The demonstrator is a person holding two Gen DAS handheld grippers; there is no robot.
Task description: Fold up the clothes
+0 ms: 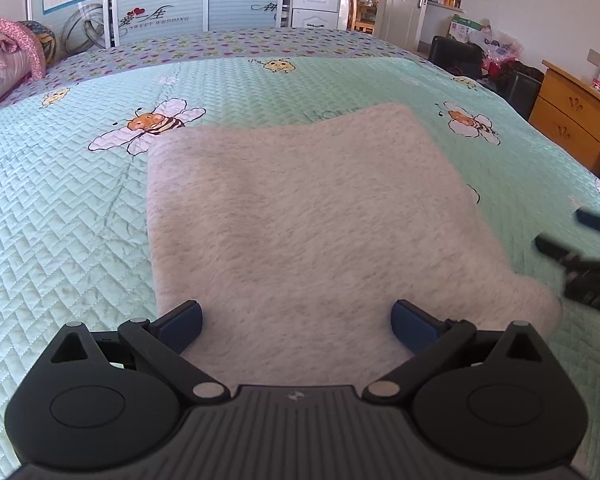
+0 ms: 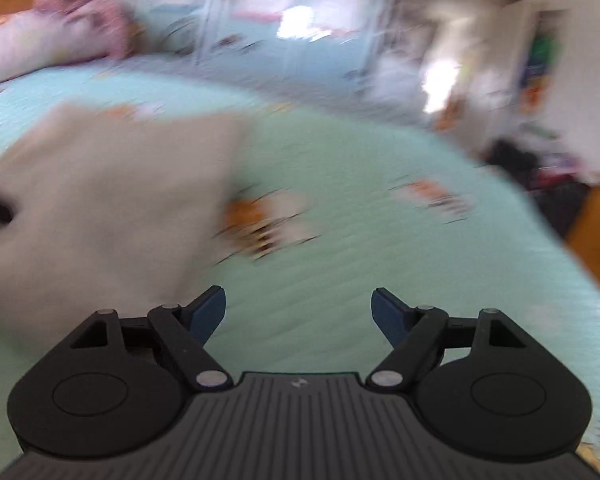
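Folded grey garment [image 1: 300, 216] lies beneath both spread, empty grippers; wardrobe [image 1: 156, 0] reads "SWEET WEDDING".

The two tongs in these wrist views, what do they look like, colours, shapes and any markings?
Both look alike. The left tongs and the right tongs each have a ribbed dark grey body bearing a small pale logo, two round black housings, black link arms with silver pivot pins, and short fingers faced with blue pads. No cables, sleeves or hands show.
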